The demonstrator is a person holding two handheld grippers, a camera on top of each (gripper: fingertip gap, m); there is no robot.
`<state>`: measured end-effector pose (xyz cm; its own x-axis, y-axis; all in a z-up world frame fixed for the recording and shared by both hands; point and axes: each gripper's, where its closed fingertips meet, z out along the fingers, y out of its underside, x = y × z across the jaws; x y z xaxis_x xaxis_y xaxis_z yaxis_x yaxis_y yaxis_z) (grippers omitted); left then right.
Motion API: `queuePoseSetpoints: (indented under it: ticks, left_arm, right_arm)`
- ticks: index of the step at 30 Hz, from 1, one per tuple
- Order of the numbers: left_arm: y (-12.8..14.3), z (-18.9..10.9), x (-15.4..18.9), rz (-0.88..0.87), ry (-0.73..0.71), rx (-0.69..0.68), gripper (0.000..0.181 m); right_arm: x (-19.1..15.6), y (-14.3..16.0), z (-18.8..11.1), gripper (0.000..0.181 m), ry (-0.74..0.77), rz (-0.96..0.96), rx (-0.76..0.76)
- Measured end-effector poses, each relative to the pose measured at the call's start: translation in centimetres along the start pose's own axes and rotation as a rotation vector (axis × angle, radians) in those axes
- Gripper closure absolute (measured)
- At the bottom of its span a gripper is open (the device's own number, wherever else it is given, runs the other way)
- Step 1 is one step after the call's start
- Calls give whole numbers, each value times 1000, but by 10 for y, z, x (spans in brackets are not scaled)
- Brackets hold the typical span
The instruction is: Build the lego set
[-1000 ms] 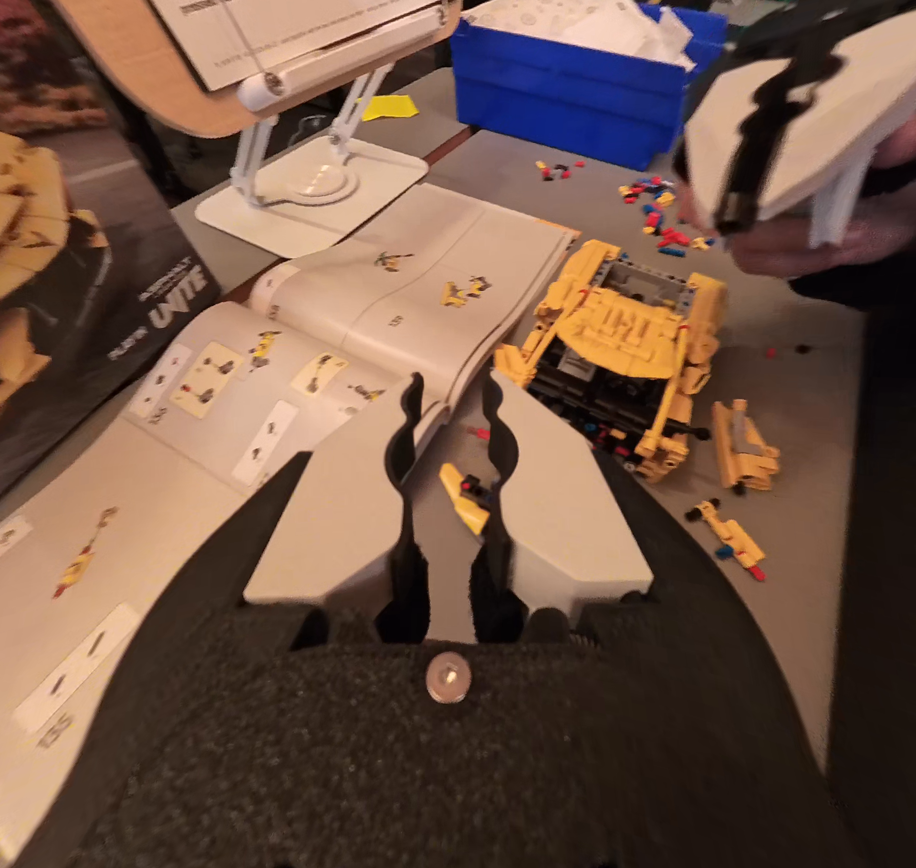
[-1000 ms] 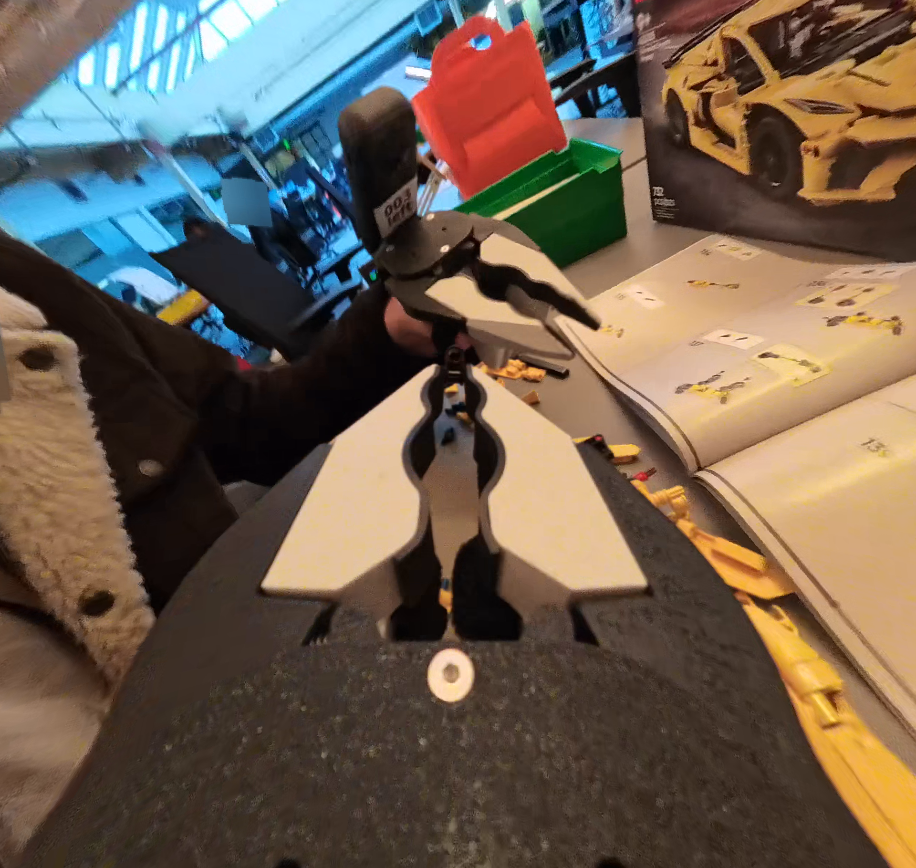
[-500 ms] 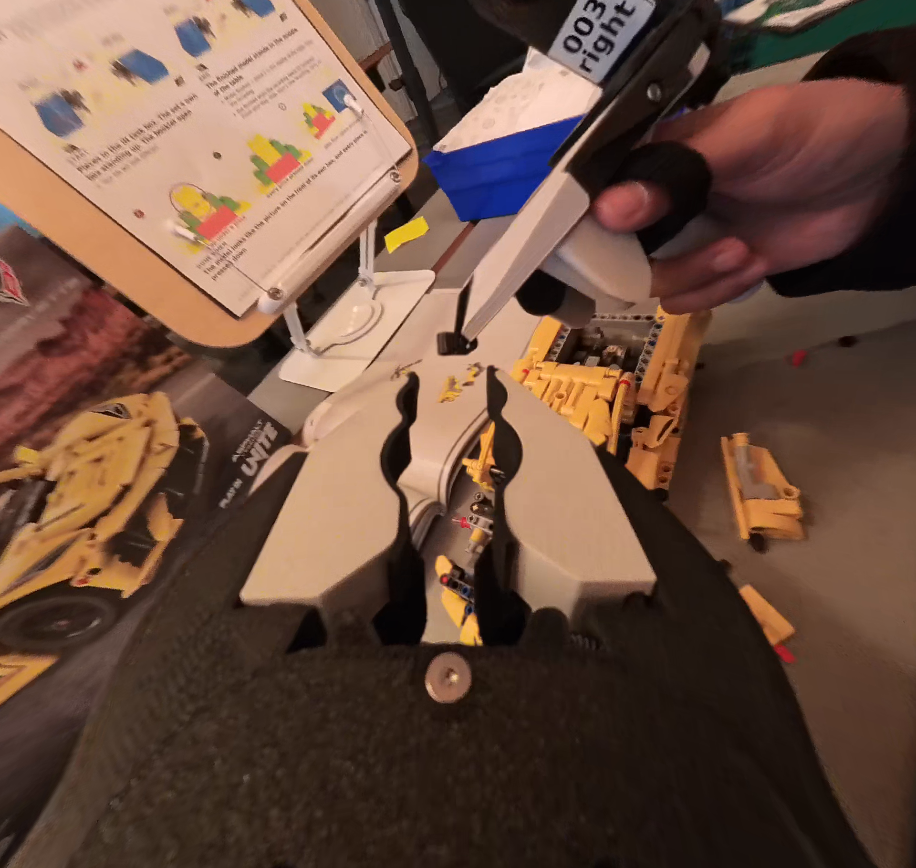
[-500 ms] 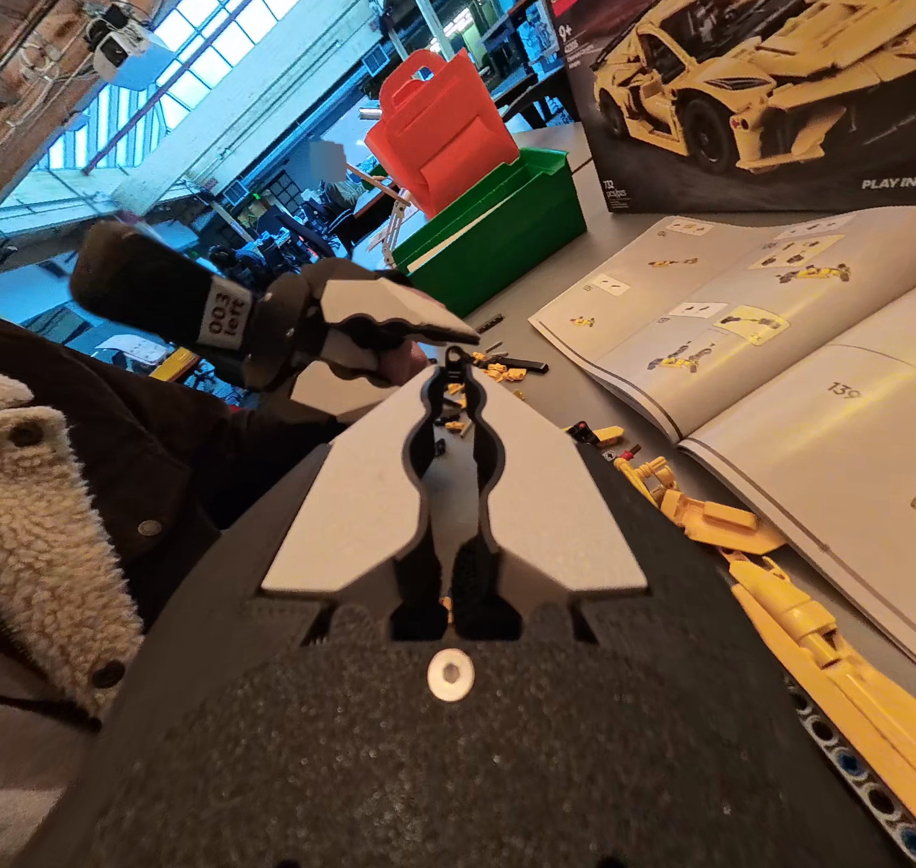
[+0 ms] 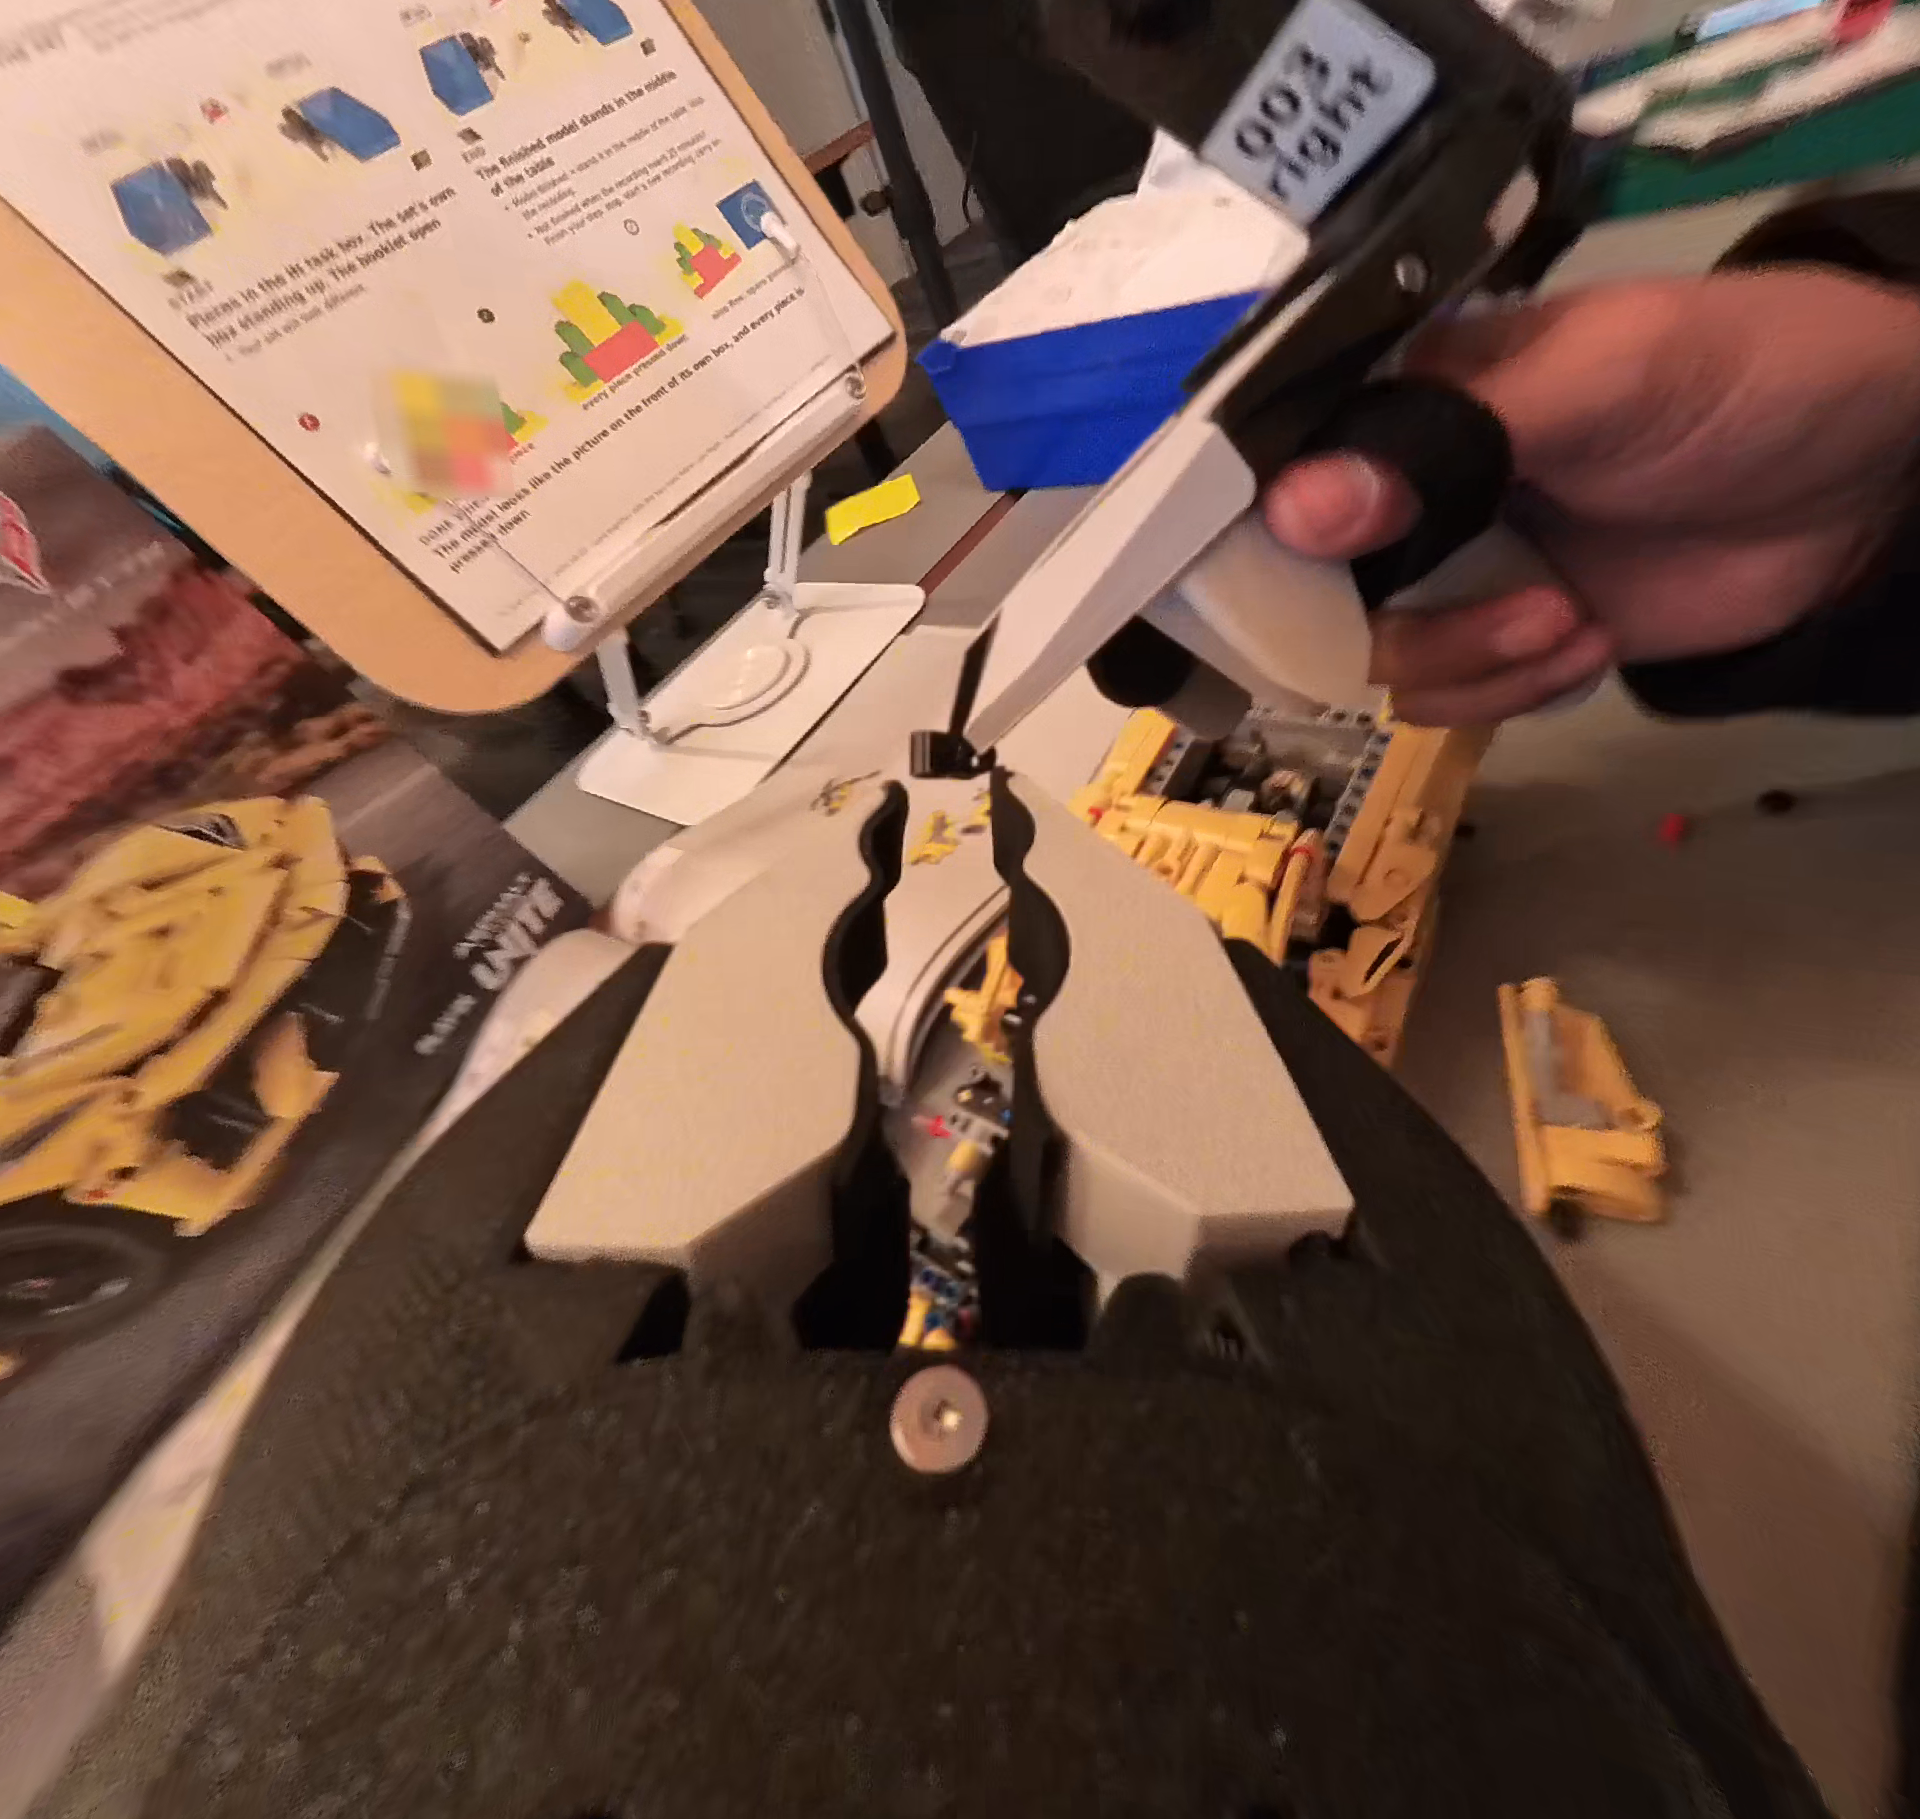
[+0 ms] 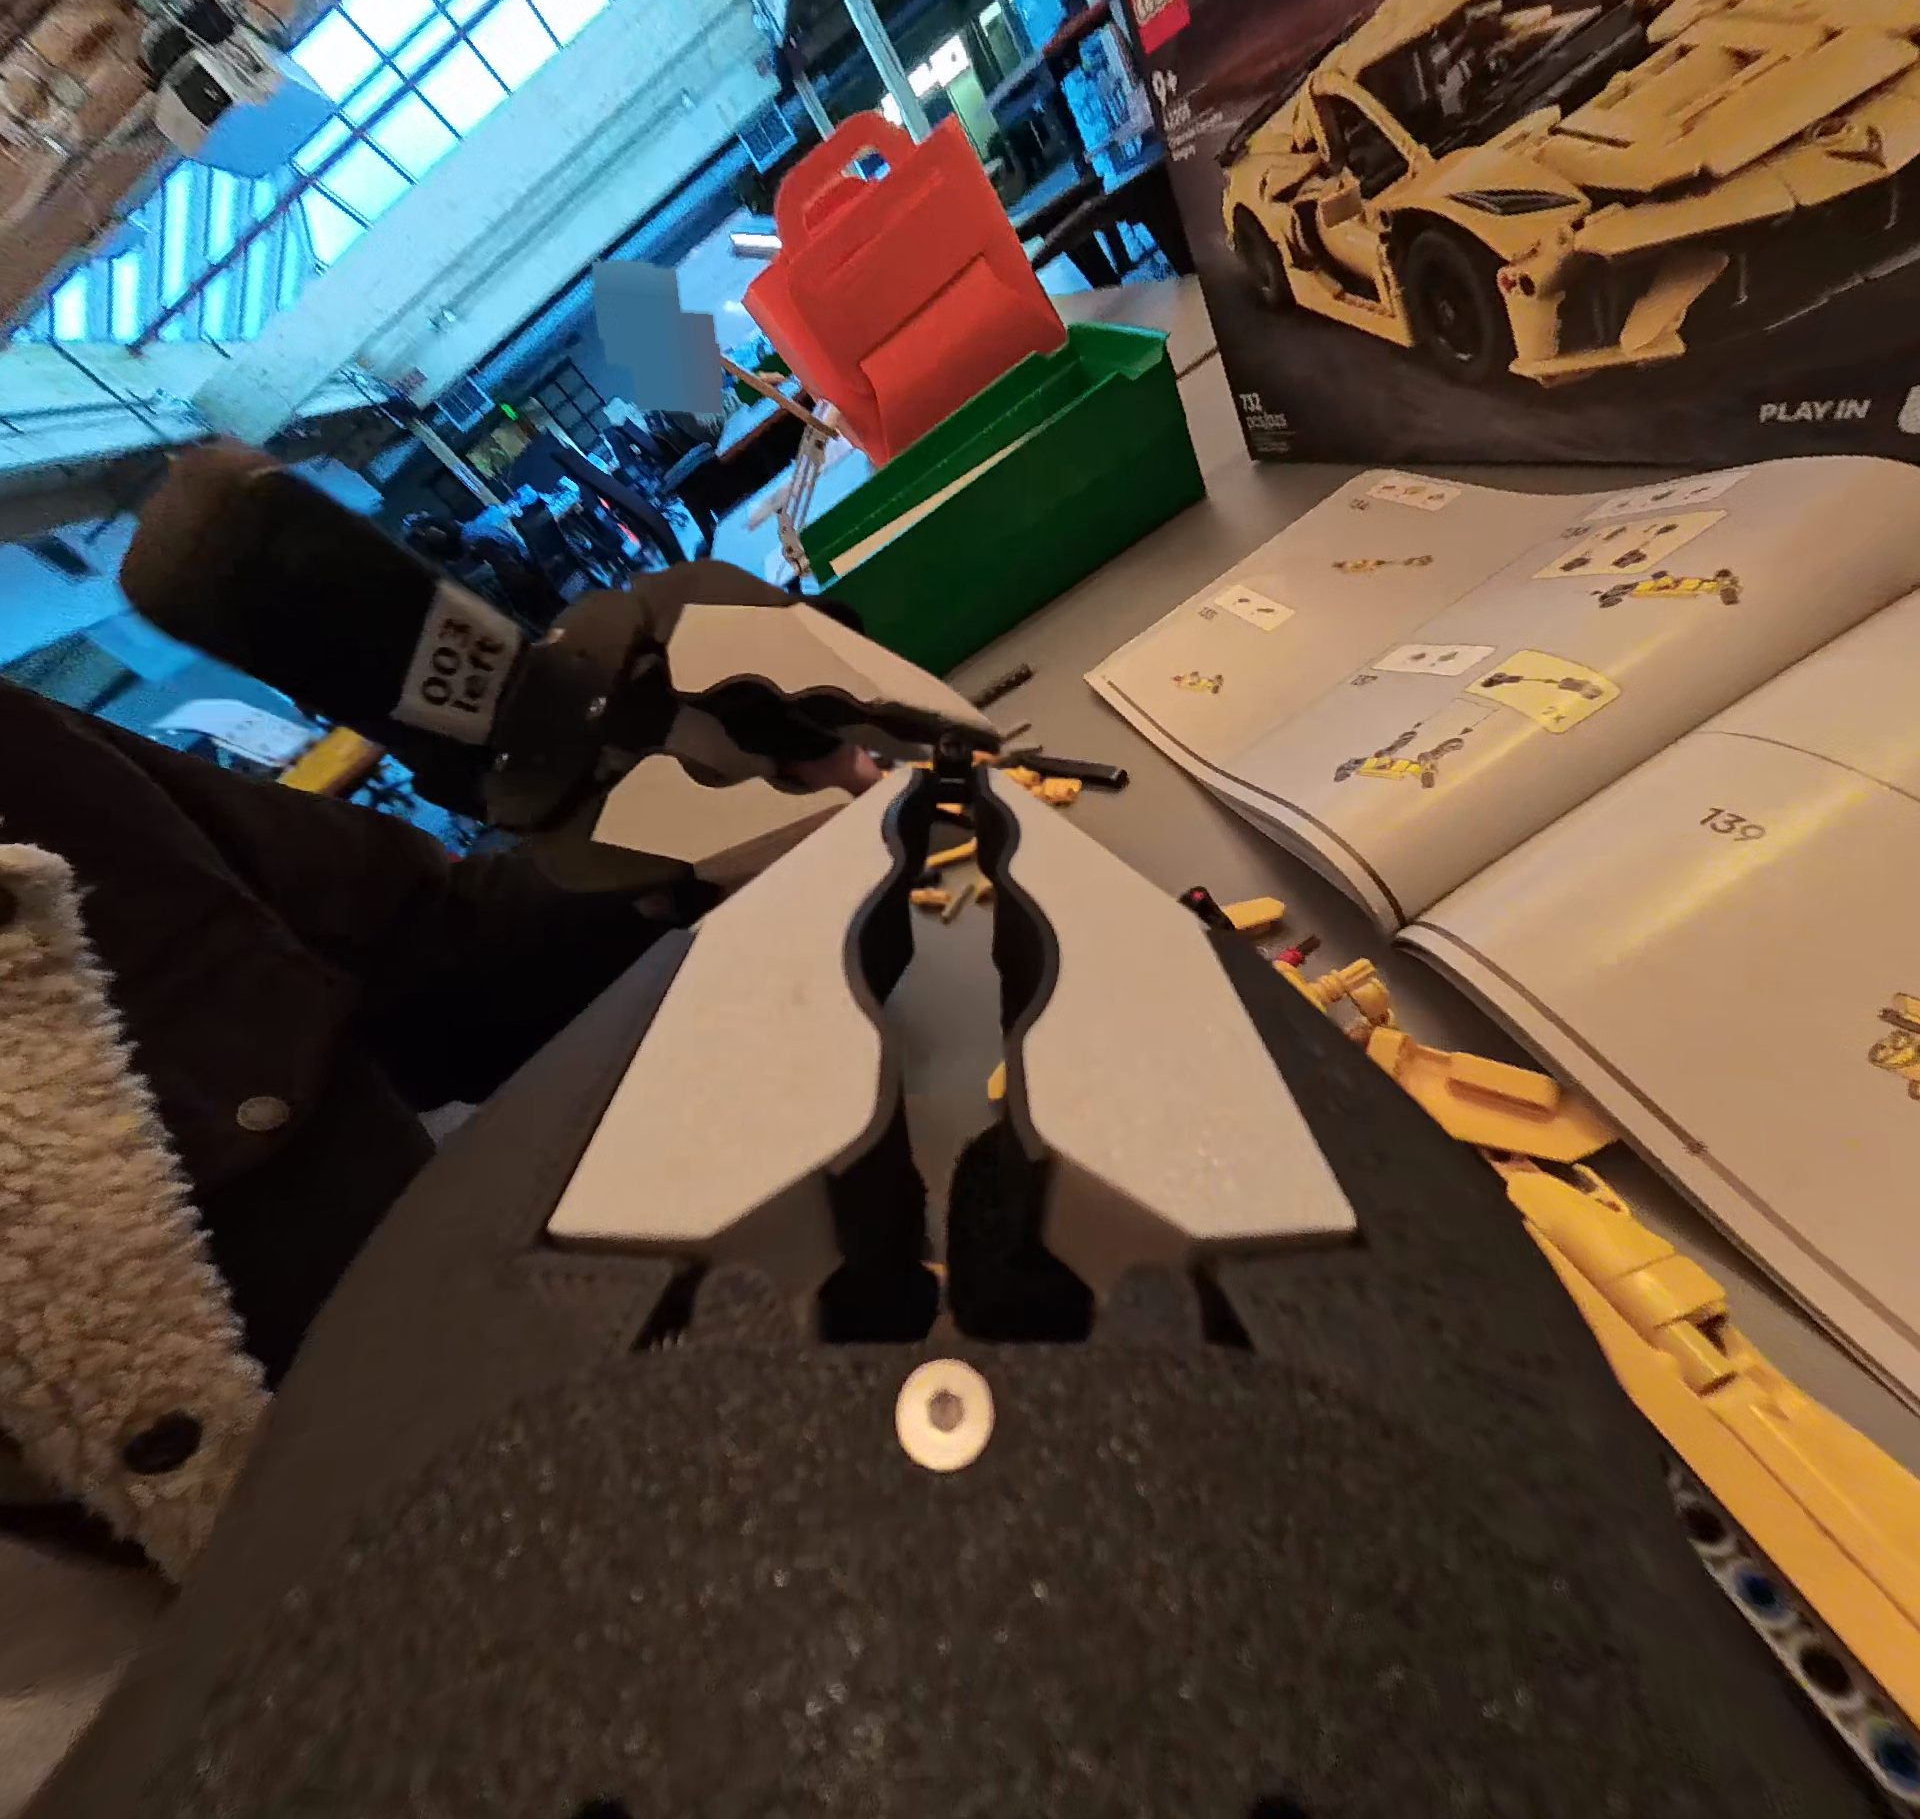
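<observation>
Looking down the left wrist view, the left hand-held gripper [image 5: 943, 793] has its tips standing a little apart with nothing between them, held up above the counter [image 5: 1714, 938]. Right at those tips, the right hand-held gripper [image 5: 961, 746] comes in from the upper right in a person's hand [image 5: 1621, 491], pinching a small black lego piece [image 5: 935, 753] at its very end. Beyond sits the half-built yellow lego car [image 5: 1278, 855], with a loose yellow panel [image 5: 1574, 1104] lying apart to its right. A blue bin [image 5: 1070, 398] and an instruction sheet on a stand [image 5: 436, 242] rise behind, and the set's box [image 5: 208, 959] lies to the left. Over to the right wrist view: the right hand-held gripper [image 6: 948, 772] is nipped together on that same small black lego piece [image 6: 948, 759], and the left hand-held gripper [image 6: 987, 725] reaches in from the left, its tips just beside the piece; contact cannot be made out. The open instruction booklet [image 6: 1558, 782] spreads on the right, yellow car parts [image 6: 1621, 1281] run along the lower right, and a green bin [image 6: 1018, 512] holding an orange bag [image 6: 904, 294] stands behind, next to the upright box [image 6: 1558, 169].
</observation>
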<state>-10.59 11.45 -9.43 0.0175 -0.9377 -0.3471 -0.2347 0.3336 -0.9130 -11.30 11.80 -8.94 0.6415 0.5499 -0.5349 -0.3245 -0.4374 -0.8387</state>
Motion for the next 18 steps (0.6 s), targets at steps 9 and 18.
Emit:
queuePoseSetpoints:
  ticks: [9, 18]
  left_arm:
    - [-1, -1, 3, 35, 4, 14, 173]
    - [-5, -3, 4, -214, 150, 59, 172]
  right_arm:
    - [2, -3, 1, 175, 15, -22, 42]
    - [3, -1, 3, 175, 68, -121, 30]
